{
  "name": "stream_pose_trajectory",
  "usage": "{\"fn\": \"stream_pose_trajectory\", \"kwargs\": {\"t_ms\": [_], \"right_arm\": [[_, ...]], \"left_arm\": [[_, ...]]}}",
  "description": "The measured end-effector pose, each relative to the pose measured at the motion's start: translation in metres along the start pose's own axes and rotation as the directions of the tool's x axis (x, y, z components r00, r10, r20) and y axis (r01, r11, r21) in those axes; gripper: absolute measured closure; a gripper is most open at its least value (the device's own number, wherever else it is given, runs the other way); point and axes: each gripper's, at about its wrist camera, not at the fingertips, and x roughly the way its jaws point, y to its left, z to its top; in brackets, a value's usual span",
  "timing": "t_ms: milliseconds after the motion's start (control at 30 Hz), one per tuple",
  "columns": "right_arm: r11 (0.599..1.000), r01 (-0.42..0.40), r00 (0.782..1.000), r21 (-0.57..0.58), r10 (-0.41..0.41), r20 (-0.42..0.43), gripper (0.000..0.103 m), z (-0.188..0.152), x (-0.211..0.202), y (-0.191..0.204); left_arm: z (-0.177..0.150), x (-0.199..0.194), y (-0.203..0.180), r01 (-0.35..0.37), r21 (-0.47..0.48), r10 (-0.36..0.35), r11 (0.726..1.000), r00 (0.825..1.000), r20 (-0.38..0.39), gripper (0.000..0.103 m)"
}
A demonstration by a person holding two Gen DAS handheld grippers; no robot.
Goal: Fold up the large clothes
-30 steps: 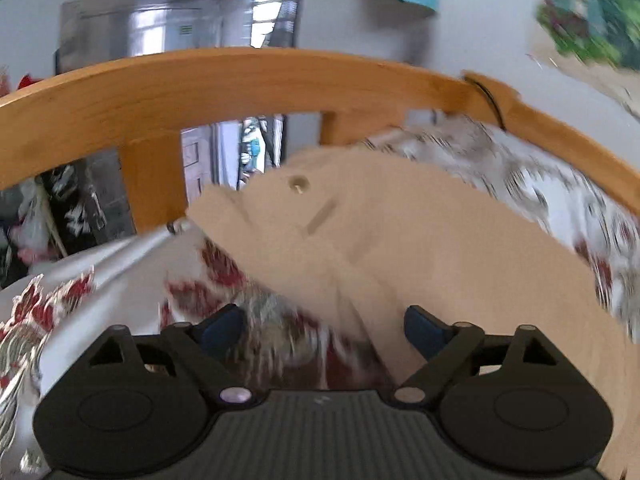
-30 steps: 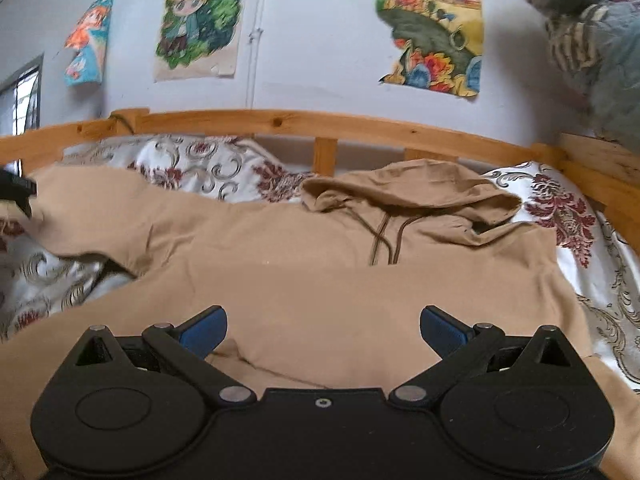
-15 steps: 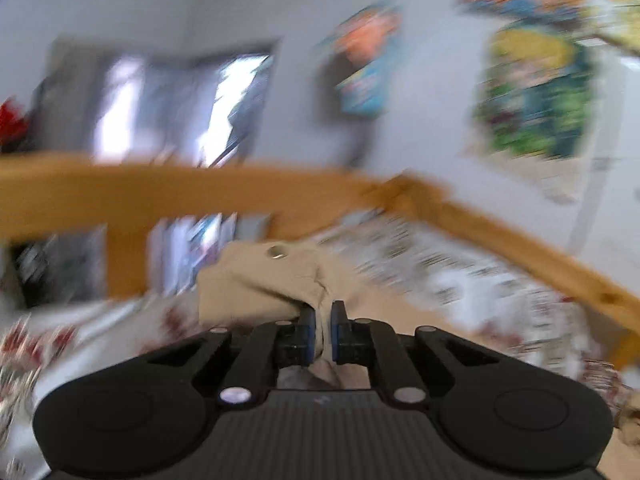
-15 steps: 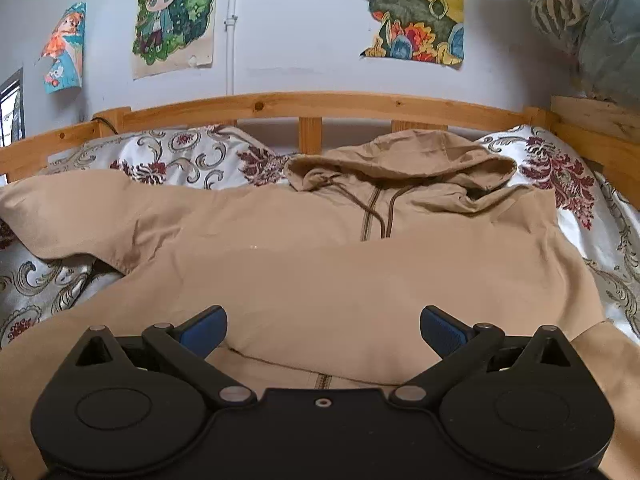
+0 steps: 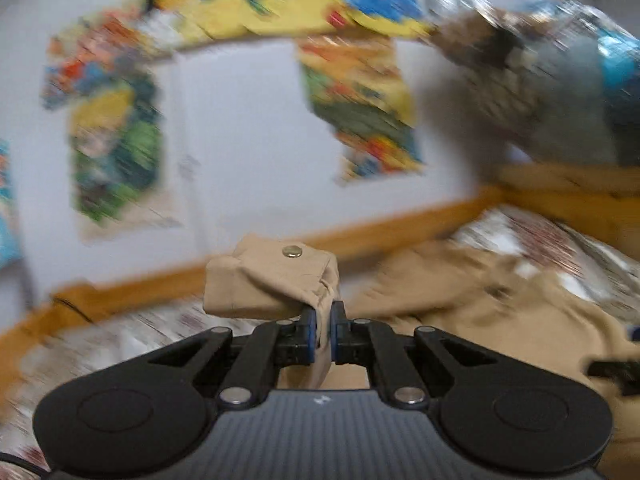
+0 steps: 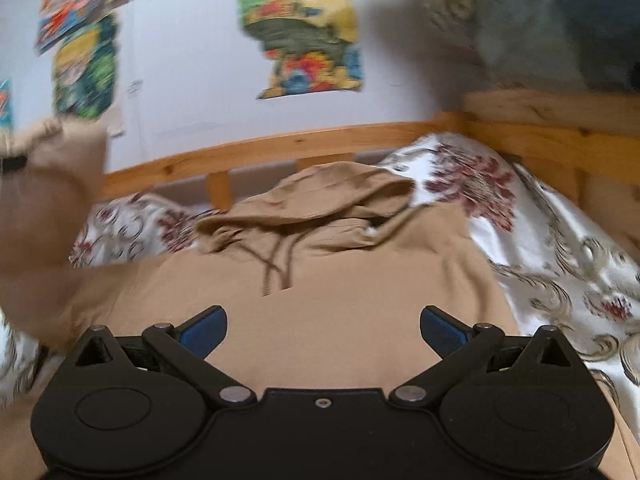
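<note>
A large tan hooded jacket lies spread on the bed, hood toward the wall, drawstrings down its front. My left gripper is shut on the jacket's sleeve cuff, which has a metal snap, and holds it lifted in the air. The raised sleeve also shows at the left edge of the right wrist view. My right gripper is open and empty, low over the jacket's body.
A floral white and red bedspread covers the bed. A wooden bed rail runs along the wall, with a higher wooden end board at right. Posters hang on the wall. A pile of grey bedding sits upper right.
My left gripper closed on the sleeve cuff, lifted it and swung right toward the jacket's body. My right gripper stayed open and moved right over the jacket.
</note>
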Motion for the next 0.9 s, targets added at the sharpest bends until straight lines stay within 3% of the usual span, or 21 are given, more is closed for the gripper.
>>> {"fn": "stream_pose_trajectory", "kwargs": {"t_ms": [133, 233, 367, 500, 567, 633, 733, 900], "right_arm": [[0.992, -0.036, 0.999, 0.118, 0.038, -0.012, 0.001, 0.001, 0.003, -0.025], [0.986, -0.047, 0.998, 0.163, 0.052, -0.028, 0.001, 0.001, 0.008, -0.035], [0.977, -0.068, 0.994, 0.201, 0.083, -0.065, 0.001, 0.0, 0.014, -0.039], [0.948, -0.132, 0.978, 0.289, 0.172, -0.119, 0.001, -0.006, 0.022, -0.04], [0.931, -0.157, 0.964, 0.33, 0.217, -0.153, 0.001, -0.01, 0.026, -0.038], [0.913, -0.173, 0.949, 0.37, 0.255, -0.184, 0.001, -0.014, 0.031, -0.035], [0.904, -0.18, 0.937, 0.387, 0.278, -0.213, 0.001, -0.017, 0.033, -0.032], [0.902, -0.169, 0.934, 0.397, 0.276, -0.228, 0.001, -0.02, 0.035, -0.031]], "left_arm": [[-0.03, 0.013, -0.04, 0.143, 0.051, -0.137, 0.988, 0.984, -0.11, 0.097], [-0.058, 0.015, -0.063, 0.256, 0.127, -0.228, 0.958, 0.953, -0.201, 0.095], [-0.073, 0.009, -0.083, 0.339, 0.214, -0.278, 0.916, 0.922, -0.27, 0.087], [-0.086, -0.003, -0.087, 0.425, 0.233, -0.339, 0.875, 0.879, -0.335, 0.078], [-0.094, -0.01, -0.086, 0.49, 0.208, -0.395, 0.847, 0.841, -0.37, 0.064], [-0.1, -0.016, -0.086, 0.529, 0.197, -0.431, 0.825, 0.816, -0.385, 0.054], [-0.107, -0.026, -0.088, 0.573, 0.224, -0.469, 0.788, 0.795, -0.385, 0.053], [-0.111, -0.035, -0.101, 0.626, 0.299, -0.508, 0.72, 0.769, -0.389, 0.053]]}}
